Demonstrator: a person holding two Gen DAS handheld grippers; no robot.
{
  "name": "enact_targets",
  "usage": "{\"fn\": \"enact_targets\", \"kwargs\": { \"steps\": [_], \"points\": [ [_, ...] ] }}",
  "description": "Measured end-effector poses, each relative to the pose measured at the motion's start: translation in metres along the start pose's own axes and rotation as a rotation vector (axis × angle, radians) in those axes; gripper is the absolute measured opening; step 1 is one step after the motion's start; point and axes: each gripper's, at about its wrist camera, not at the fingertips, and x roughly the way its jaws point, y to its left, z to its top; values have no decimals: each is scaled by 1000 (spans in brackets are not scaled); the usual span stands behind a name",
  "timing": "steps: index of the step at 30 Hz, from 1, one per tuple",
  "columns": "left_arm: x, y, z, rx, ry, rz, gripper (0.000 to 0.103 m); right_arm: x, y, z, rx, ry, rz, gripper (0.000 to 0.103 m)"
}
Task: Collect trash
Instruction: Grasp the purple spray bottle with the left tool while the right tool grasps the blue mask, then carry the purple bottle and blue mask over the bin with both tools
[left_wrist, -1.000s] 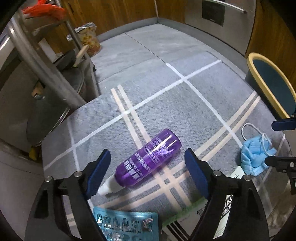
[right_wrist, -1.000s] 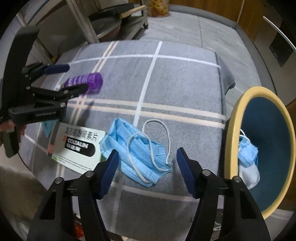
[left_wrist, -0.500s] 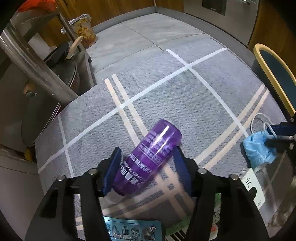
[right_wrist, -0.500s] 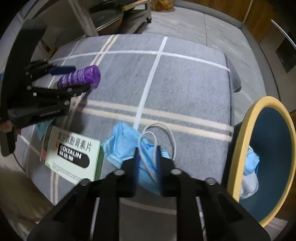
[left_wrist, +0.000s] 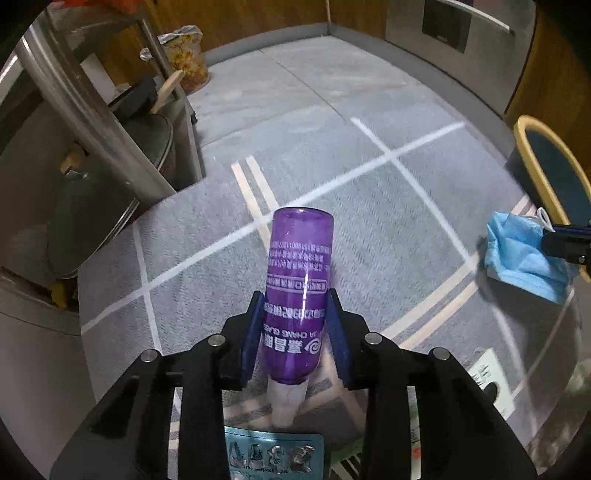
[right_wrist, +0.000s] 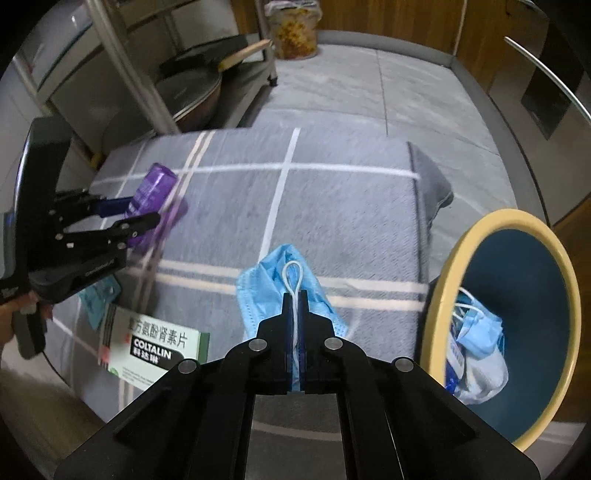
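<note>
Bottle (left_wrist: 297, 291) clamped in left hand-held gripper (left_wrist: 295, 332)

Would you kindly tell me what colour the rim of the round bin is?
Pale yellow rim around the dark blue round bin, clearest in the right wrist view.

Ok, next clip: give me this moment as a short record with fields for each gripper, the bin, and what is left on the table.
left gripper: shut on purple bottle, white cap toward the camera
right gripper: shut on blue face mask, pinching its white ear loop
bin: yellow rim, right of table, already holds masks
left on table: medicine box, blister pack
surface: grey plaid tablecloth
</note>
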Motion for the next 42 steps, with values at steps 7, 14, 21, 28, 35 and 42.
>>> {"fn": "enact_targets", "kwargs": {
  "steps": [7,14,21,28,35,42],
  "points": [
    [-26,-9,8,-23,-61,-17,32,-26,-8,4,41,-74,10,3],
    [-56,-21,15,-35,-129,-43,32,-55,-18,9,67,-152,-14,3],
    [-87,-46,30,-16,-214,-88,32,-92,-49,10,154,-237,-23,3],
    [-114,-91,52,45,-289,-153,32,-139,-85,7,218,-346,-53,3],
    [-128,-140,68,99,-328,-223,32,-156,-125,-10,284,-372,-108,3],
    [-125,-204,75,188,-330,-269,32,-150,-180,-39,366,-316,-184,3]
  ]
}}
